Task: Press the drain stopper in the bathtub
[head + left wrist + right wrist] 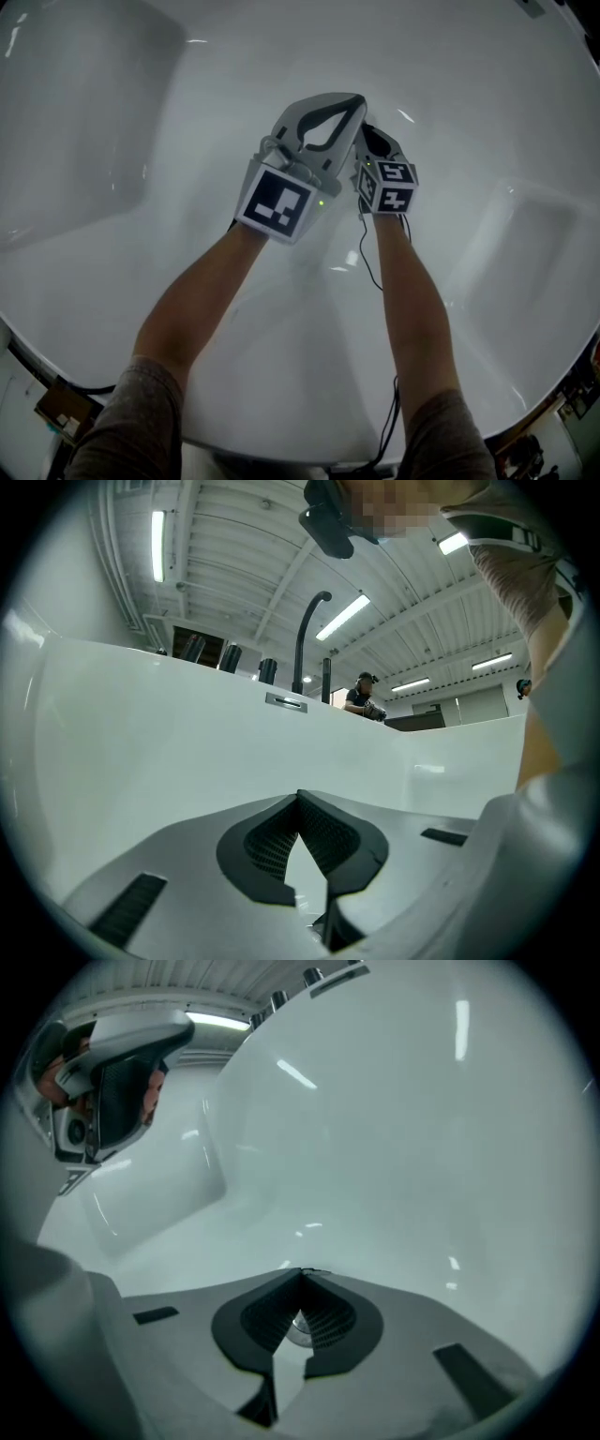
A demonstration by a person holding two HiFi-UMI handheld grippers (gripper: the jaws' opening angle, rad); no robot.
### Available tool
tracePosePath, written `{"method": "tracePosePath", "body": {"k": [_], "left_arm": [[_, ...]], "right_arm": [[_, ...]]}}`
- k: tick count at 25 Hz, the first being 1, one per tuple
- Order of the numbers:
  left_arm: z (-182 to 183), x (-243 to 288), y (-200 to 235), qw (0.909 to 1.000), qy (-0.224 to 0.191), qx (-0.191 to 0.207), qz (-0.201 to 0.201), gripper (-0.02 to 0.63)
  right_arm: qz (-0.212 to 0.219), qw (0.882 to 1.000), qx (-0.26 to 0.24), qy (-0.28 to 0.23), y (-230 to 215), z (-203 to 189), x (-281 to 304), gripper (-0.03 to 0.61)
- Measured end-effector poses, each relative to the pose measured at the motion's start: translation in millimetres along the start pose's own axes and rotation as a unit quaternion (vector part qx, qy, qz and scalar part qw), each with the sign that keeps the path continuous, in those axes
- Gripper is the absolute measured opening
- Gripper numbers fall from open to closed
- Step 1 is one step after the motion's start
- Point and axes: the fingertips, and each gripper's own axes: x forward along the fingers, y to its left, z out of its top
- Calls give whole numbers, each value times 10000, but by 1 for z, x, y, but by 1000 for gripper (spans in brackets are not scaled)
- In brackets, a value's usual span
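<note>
I am holding both grippers low inside the white bathtub [122,103], side by side and nearly touching, with my forearms reaching down over the rim. The left gripper [300,797] is pointing up and across the tub: its jaws are clenched, the tips meeting, and only the pale tub wall is showing through the hollow below them, so it is gripping nothing. Past it, on the far rim, a black faucet [306,639] is rising, with a small overflow plate [286,701] just below it.

The right gripper [302,1274] is aiming down at the tub floor. Its jaws are also clenched tip to tip. The drain stopper [301,1328], a small round metal piece, is showing through the hollow between the dark pads, right under the tips. I cannot tell whether the jaws are touching it. In the head view, the right gripper is covering the stopper. The left gripper is sitting just beside the right one, at its upper left in the right gripper view.
</note>
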Motion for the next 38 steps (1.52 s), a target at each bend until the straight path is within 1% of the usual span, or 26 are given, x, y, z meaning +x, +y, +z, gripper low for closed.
{"method": "tracePosePath", "body": {"k": [4,8,11,16,21,23,25,28,30,32,35,38], "left_arm": [[-2,-1,-2,9999,-32,-105,-9,2],[-6,-3,-2,9999,-10,-115,2,2],[-10,-4,-2,9999,20,-148,16,2],[-11,-5,0,9998,36,-183,50,2],[-13,-5,-1,9998,73,-190,40,2],[-15,-5,-1,9998,79,-202,41,2],[-16,-5,-2,9997,79,-235,44,0],[-18,-6,-3,9997,89,-242,33,2],[-19,-6,-4,9997,113,-233,11,2],[-19,-6,-3,9997,123,-230,10,2],[-18,-7,0,9997,123,-223,45,2],[-16,-8,1,9996,126,-235,82,2]], "right_arm": [[-58,9992,-122,371,-3,-18,7,3],[-43,9976,-31,686,-6,-31,15,3],[-57,9966,29,819,-8,-37,18,3],[13,9925,-282,1189,-5,-42,23,3],[125,9899,-342,1368,-4,-43,24,3],[122,9879,-393,1494,-4,-44,25,5],[95,9841,-386,1733,-5,-45,27,5],[187,9782,-315,2045,-3,-47,28,5],[258,9789,-181,2019,-4,-48,28,5],[260,9832,-60,1805,-6,-45,27,5],[210,9892,-240,1428,-2,-36,25,5],[66,9918,-288,1242,-3,-30,23,5]]}}
